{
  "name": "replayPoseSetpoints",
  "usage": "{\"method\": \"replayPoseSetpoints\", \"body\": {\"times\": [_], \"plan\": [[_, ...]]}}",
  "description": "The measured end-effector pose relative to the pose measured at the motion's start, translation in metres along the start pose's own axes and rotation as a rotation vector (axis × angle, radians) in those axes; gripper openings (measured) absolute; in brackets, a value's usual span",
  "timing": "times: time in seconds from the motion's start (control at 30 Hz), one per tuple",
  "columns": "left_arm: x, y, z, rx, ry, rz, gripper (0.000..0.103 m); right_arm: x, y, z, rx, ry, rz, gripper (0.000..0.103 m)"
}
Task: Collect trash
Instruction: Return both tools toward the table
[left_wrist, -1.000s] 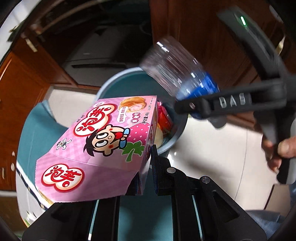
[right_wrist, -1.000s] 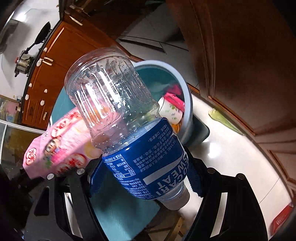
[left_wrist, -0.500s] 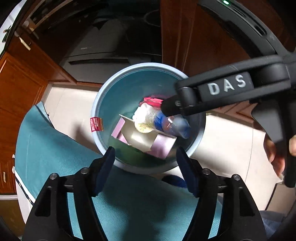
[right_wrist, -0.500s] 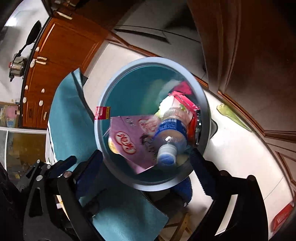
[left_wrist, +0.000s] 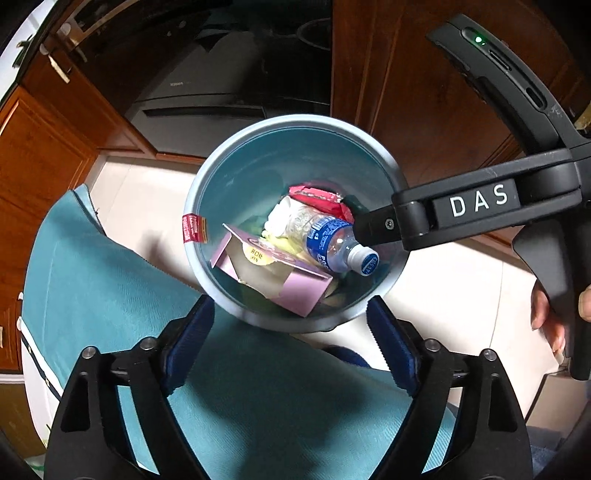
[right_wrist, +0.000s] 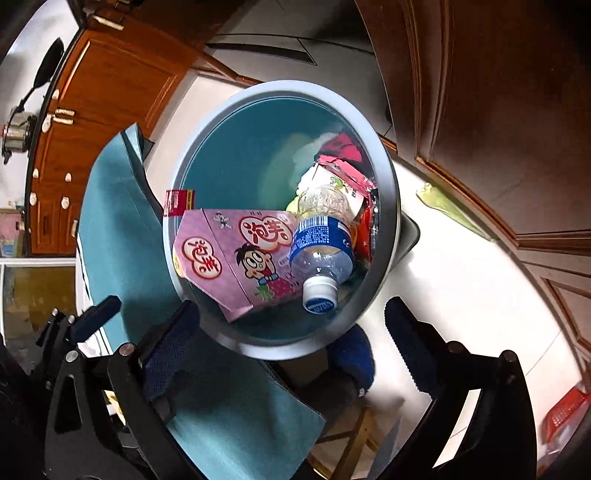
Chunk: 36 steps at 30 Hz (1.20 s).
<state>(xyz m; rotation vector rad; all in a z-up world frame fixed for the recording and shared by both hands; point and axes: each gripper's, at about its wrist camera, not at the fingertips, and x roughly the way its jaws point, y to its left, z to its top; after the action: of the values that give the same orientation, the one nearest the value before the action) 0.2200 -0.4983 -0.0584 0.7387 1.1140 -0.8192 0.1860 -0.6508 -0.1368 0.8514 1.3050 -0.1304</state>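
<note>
Left gripper and right gripper hang over the bin, jaws opening wide, nothing between them; box and bottle lie inside it on other trash. Risk, I'd judge: right gripper's finger sits low near the rim, so a careless pull-back could knock the bin over. Both point steeply down.

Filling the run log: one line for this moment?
left gripper: opening, empty | right gripper: opening, empty | pink box, bottle: in bin
</note>
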Motion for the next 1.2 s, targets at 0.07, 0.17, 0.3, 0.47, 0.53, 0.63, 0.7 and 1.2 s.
{"method": "replayPoseSetpoints", "body": {"times": [0.07, 0.17, 0.3, 0.47, 0.53, 0.63, 0.7, 1.2], "plan": [[-0.004, 0.002, -0.004, -0.010, -0.011, -0.002, 0.094, -0.005, 0.004, -0.004, -0.013, -0.009, -0.024, 0.096], [-0.018, 0.006, -0.014, -0.046, -0.044, -0.009, 0.098, -0.017, 0.013, -0.010, -0.046, -0.032, -0.058, 0.096], [-0.038, 0.010, -0.029, -0.095, -0.086, -0.029, 0.099, -0.034, 0.031, -0.025, -0.104, -0.064, -0.090, 0.096], [-0.068, 0.020, -0.061, -0.159, -0.144, -0.050, 0.099, -0.054, 0.059, -0.050, -0.186, -0.095, -0.127, 0.096], [-0.076, 0.025, -0.075, -0.182, -0.158, -0.056, 0.099, -0.060, 0.075, -0.063, -0.222, -0.096, -0.139, 0.096], [-0.091, 0.037, -0.101, -0.221, -0.182, -0.059, 0.099, -0.068, 0.098, -0.080, -0.276, -0.108, -0.149, 0.096], [-0.100, 0.047, -0.119, -0.253, -0.199, -0.062, 0.099, -0.073, 0.116, -0.093, -0.308, -0.116, -0.148, 0.096], [-0.151, 0.131, -0.287, -0.474, -0.290, 0.064, 0.099, -0.033, 0.256, -0.178, -0.562, -0.051, -0.110, 0.096]]}}
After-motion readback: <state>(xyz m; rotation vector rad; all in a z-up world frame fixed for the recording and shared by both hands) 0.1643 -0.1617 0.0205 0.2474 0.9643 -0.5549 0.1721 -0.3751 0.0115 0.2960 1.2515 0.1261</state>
